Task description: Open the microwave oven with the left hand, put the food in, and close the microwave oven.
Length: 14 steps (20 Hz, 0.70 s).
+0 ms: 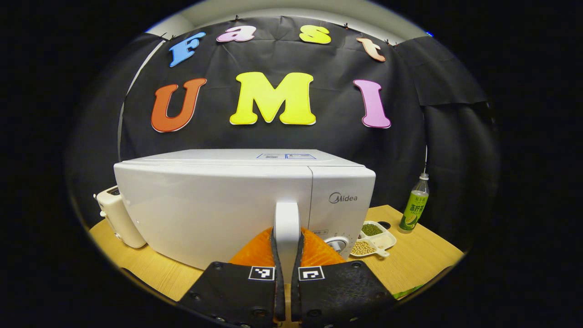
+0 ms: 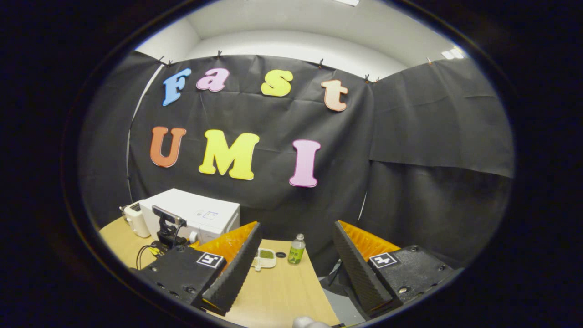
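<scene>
White microwave oven (image 1: 218,205) stands on the wooden worktop (image 1: 423,255), door shut, with "Midea" on its front. The left tongs (image 1: 287,269) pinch its vertical door handle (image 1: 287,228). From the right gripper view, the right tongs (image 2: 296,269) hang spread, level over the worktop's edge. A divided dish of beans (image 1: 373,237) and a green bottle (image 1: 414,205) sit beside the oven.

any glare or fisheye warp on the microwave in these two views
Left gripper view: the microwave bulges with fisheye curvature, soft sheen on its door, sharp focus where the left gripper clamps the handle. Right gripper view: the microwave sits small, evenly lit; the ceiling light glares.
</scene>
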Each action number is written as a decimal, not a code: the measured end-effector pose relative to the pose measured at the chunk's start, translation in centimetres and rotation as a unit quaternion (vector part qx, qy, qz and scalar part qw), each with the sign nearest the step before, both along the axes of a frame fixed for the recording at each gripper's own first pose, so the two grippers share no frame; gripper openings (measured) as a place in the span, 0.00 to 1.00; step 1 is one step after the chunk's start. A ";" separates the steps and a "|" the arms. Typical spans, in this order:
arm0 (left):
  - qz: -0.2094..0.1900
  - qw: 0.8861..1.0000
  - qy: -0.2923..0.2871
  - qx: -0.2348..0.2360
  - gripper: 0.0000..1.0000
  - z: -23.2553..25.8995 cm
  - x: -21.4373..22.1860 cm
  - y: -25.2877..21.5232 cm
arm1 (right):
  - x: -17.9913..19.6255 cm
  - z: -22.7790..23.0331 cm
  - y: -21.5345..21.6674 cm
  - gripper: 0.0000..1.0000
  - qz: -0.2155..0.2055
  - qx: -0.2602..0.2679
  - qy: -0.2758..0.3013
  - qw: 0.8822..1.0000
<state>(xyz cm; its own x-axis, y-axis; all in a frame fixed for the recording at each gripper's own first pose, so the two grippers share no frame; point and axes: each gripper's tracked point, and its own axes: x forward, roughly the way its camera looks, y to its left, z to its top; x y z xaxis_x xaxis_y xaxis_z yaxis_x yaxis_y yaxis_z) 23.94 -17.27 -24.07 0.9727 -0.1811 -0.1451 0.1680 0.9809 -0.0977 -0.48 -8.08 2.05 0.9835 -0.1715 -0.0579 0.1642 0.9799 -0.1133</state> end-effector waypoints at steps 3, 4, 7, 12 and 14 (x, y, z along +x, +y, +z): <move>-0.015 1.000 0.008 -0.003 0.05 -0.2 -1.2 0.2 | 0.1 0.2 0.8 1.00 0.010 -0.004 -0.004 1.000; -0.019 1.000 0.000 0.003 0.05 -0.3 -2.4 0.6 | 0.2 0.2 1.0 0.94 0.014 -0.007 -0.003 1.000; -0.029 0.999 -0.007 0.012 0.04 -0.5 -6.6 2.1 | 0.6 -0.1 2.2 0.94 0.034 -0.008 -0.006 0.999; -0.031 0.999 0.012 0.038 0.23 -0.6 -11.9 6.0 | 1.1 -1.1 4.5 0.94 0.069 0.017 -0.004 0.997; -0.006 0.998 0.009 0.054 0.47 -0.2 -12.8 8.3 | 1.0 -1.5 5.4 0.94 0.083 0.028 0.001 0.996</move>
